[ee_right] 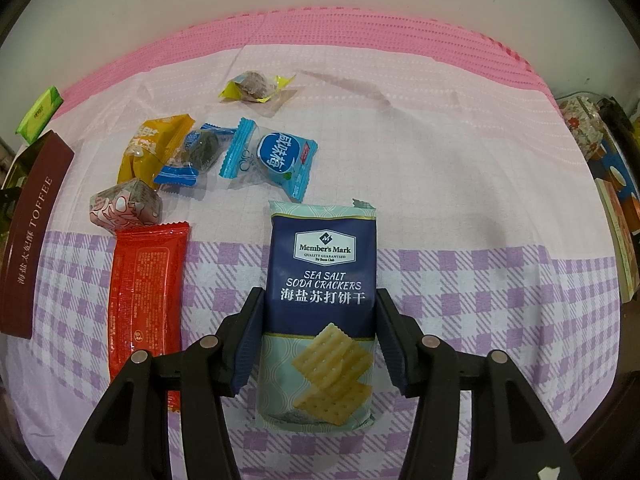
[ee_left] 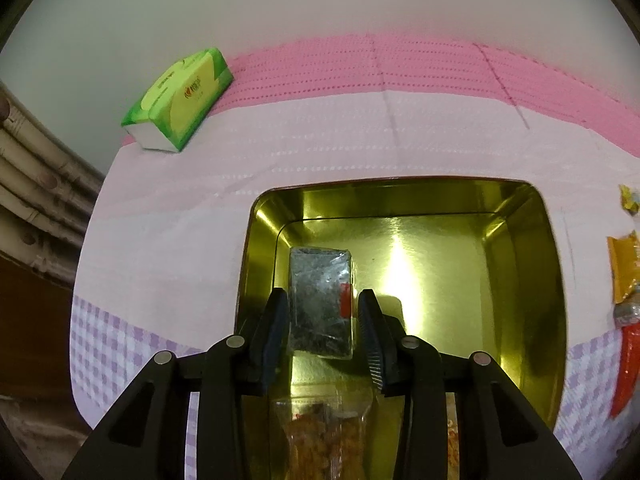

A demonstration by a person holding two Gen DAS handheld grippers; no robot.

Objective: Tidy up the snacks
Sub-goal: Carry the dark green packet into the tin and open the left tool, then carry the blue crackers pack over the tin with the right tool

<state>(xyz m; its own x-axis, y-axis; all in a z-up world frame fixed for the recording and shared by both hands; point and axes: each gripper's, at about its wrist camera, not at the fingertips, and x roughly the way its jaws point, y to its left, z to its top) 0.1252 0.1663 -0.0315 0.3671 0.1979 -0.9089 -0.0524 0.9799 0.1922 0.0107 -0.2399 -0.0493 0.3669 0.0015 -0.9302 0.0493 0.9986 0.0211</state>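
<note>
The left gripper [ee_left: 323,312] clamps one dark foil packet [ee_left: 321,302] over the gold tin [ee_left: 520,216], where one clear snack bag [ee_left: 320,436] lies. The right gripper's [ee_right: 320,320] jaws stand apart astride one soda cracker pack [ee_right: 320,312] on the checked cloth [ee_right: 460,280], not pressing it. Six more wrapped snacks lie beyond, including one red bar [ee_right: 146,292]

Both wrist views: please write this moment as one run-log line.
left gripper: shut on dark packet inside gold tin | right gripper: straddles cracker pack on cloth, grip unclear
</note>
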